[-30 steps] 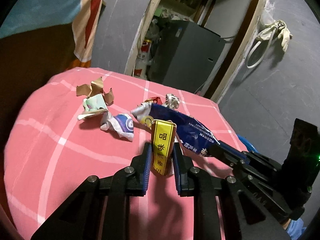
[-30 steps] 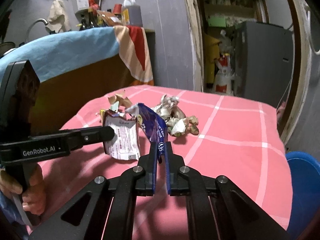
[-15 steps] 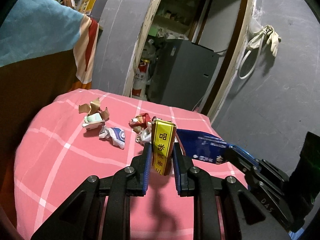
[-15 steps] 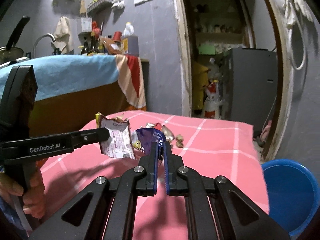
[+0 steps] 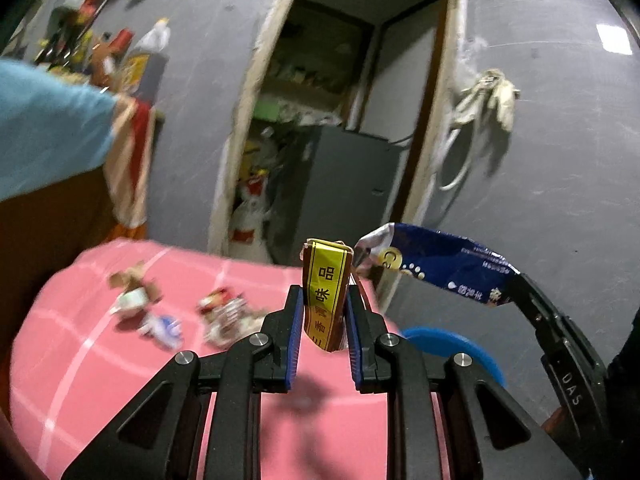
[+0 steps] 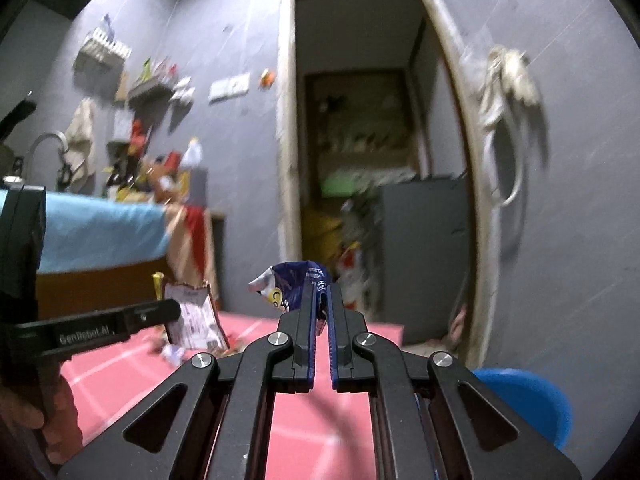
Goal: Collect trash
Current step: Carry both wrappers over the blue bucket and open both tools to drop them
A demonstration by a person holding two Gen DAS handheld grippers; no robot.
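Observation:
My left gripper (image 5: 323, 300) is shut on a brown snack wrapper with a yellow stripe (image 5: 326, 292), held upright above the pink checked table (image 5: 120, 368). The same wrapper (image 6: 192, 320) shows its white printed back in the right wrist view. My right gripper (image 6: 320, 300) is shut on a crumpled blue foil packet (image 6: 292, 288), which the left wrist view shows stretched out in the air at the right, the blue packet (image 5: 440, 264). Both pieces hang clear of the table. Several crumpled wrappers (image 5: 224, 312) and paper scraps (image 5: 134, 292) lie on the cloth, blurred.
A blue bin (image 6: 528, 404) stands on the floor beyond the table's right edge, the same bin (image 5: 452, 348) peeking past my left fingers. A doorway with a grey cabinet (image 5: 340, 184) lies ahead. A counter draped in blue cloth (image 5: 44, 136) rises at the left. A hand (image 6: 36, 432) grips the left tool.
Both grippers rose from the table with their wrappers and tilted upward, so the wall and doorway now fill the views. The blue packet lifted off the cloth. The bin came into the left view.

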